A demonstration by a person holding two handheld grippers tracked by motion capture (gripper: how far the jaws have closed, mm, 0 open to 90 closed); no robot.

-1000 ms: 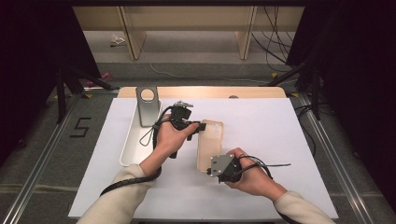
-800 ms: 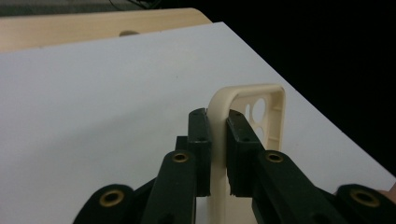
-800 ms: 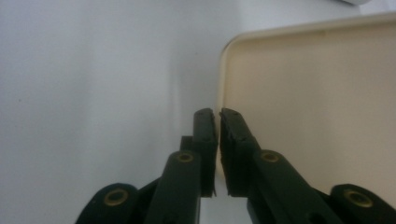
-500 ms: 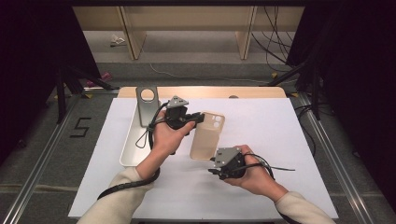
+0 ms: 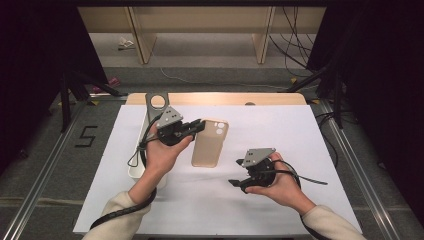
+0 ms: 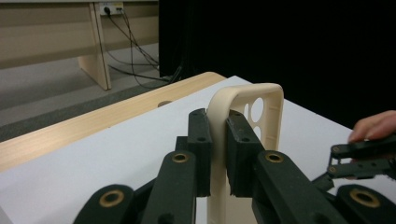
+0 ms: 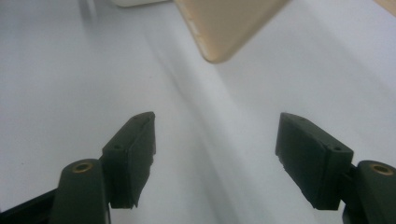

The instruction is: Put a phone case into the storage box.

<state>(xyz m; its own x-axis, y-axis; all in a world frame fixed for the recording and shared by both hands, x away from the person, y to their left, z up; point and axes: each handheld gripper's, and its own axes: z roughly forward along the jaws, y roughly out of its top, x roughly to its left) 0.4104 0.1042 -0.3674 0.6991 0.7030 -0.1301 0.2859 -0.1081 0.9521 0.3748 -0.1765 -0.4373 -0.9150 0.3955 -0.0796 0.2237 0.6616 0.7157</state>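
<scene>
Hidden: lower end of the case point(image 6: 247, 107) is cut off behind the left gripper point(image 6: 218, 154) in its own view; the tray point(image 5: 137, 167) lies mostly under the left hand point(image 5: 162, 152).
Tray contents: cannot be made out.
Left gripper: clenched on the case's rim near the camera cutout.
Right gripper point(image 7: 217, 158): jaws just opened wide, nothing between them.
Case: held off the table point(image 5: 300, 135), ahead of the right gripper, apart from it.

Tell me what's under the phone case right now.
The beige phone case is held up by the left tool, clamped on its rim. Under it the high view shows the white table cover; the strip directly beneath the case is covered by the case itself.
</scene>
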